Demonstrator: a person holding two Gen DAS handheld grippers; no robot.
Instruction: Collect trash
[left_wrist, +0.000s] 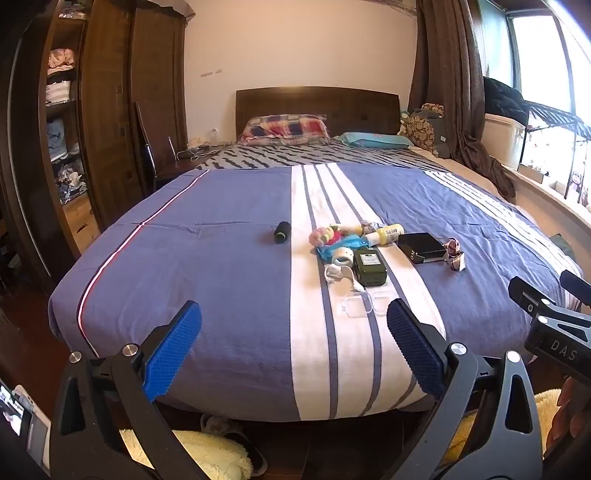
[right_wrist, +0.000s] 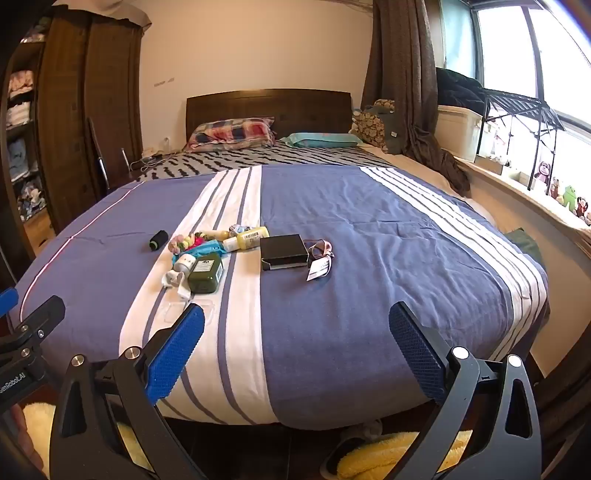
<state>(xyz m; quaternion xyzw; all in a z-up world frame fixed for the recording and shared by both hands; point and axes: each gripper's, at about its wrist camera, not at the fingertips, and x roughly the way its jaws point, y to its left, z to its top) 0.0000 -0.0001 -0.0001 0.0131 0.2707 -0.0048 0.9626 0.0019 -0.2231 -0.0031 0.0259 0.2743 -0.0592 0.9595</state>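
Note:
A cluster of small items lies mid-bed on the blue and white striped blanket (left_wrist: 221, 280): a dark green box (left_wrist: 369, 266), a black box (left_wrist: 421, 246), a yellow bottle (left_wrist: 386, 234), a black spool (left_wrist: 282, 232), a clear plastic case (left_wrist: 364, 303), a crumpled blue wrapper (left_wrist: 334, 248) and a tagged item (left_wrist: 456, 254). The same items show in the right wrist view: green box (right_wrist: 205, 272), black box (right_wrist: 284, 251), yellow bottle (right_wrist: 247, 238), spool (right_wrist: 158, 240). My left gripper (left_wrist: 294, 345) and right gripper (right_wrist: 295, 347) are both open and empty, above the bed's foot.
Pillows (left_wrist: 286, 127) and a wooden headboard (left_wrist: 317, 105) are at the far end. A wardrobe (left_wrist: 110, 110) stands left, a curtain (left_wrist: 454, 81) and window sill with toys (right_wrist: 565, 195) right. A yellow rug (left_wrist: 207, 454) and slippers lie on the floor below.

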